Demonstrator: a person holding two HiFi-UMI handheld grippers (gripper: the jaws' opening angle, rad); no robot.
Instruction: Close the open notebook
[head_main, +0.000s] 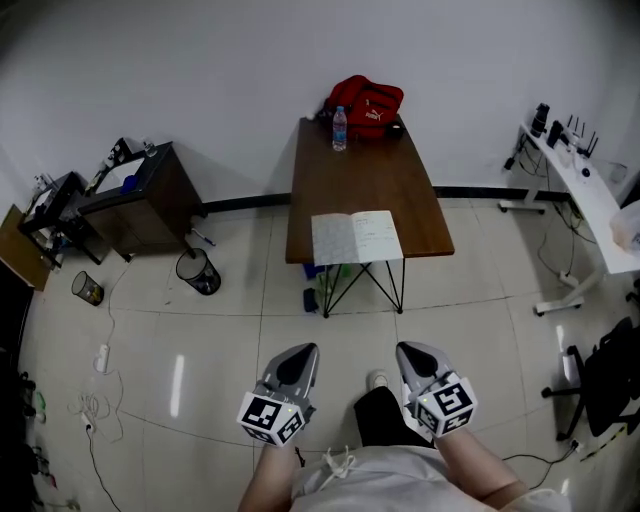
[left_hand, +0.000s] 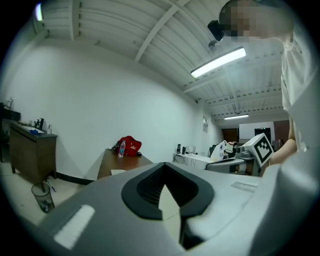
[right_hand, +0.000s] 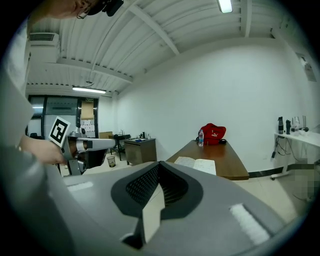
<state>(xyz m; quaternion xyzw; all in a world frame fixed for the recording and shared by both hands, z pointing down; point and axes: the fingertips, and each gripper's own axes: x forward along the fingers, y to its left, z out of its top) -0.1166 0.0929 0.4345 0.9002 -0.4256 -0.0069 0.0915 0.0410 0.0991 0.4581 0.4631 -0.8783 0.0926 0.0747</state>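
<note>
The open notebook lies flat with white pages up, at the near edge of a brown table. It also shows in the left gripper view as the notebook and in the right gripper view as the notebook. Both grippers hang well short of the table, over the floor in front of the person. My left gripper is shut with nothing in it. My right gripper has its jaws together and holds nothing.
A red bag and a water bottle stand at the table's far end. A dark cabinet and a wire bin stand at the left. A white desk and a black chair are at the right.
</note>
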